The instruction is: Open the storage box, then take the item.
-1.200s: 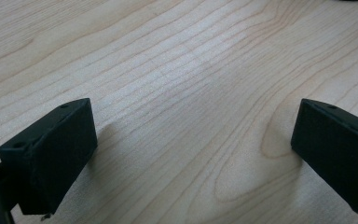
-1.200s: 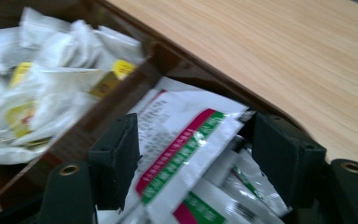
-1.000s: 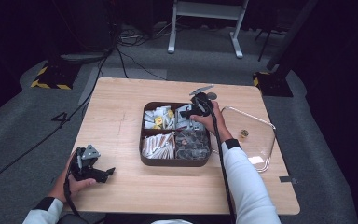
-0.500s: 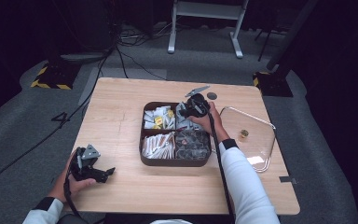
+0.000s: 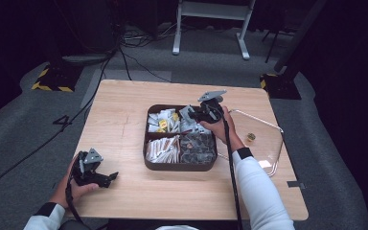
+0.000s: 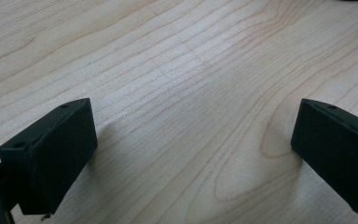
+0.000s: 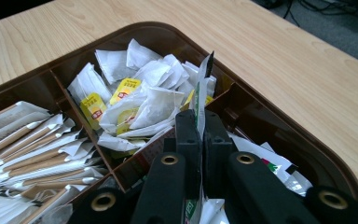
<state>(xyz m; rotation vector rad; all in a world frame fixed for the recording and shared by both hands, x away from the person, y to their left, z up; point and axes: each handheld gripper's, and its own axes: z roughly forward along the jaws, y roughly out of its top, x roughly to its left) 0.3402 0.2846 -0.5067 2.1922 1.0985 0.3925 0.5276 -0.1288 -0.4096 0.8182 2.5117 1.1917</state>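
Your right claw [image 7: 199,140] has just been closing, and its black jaws now pinch a thin flat sachet [image 7: 201,95], white paper with a dark edge, standing upright on its edge between them. It sits just above the brown tray [image 5: 147,162], at the far right compartment. The tray is a smooth, glossy, rounded-corner box split by dividers into four wells. The far left well [image 7: 135,100] holds a loose heap of crumpled white tea bags with yellow tags. The near left well holds long paper-wrapped sticks [image 5: 163,148] lying side by side. The near right well [image 5: 197,147] holds a dark, mottled pile that you cannot make out in detail. The well under your claw has more flat printed sachets [image 7: 272,163].

To the right of the tray a clear, rounded lid [image 5: 263,139] lies flat on the pale, wood-grain worktop [image 5: 124,110], with a small round yellowish thing [image 5: 251,137] seen through it.

Your left claw [image 6: 191,154] rests well apart from the tray at the near left, jaws spread wide on bare wood, holding nothing.
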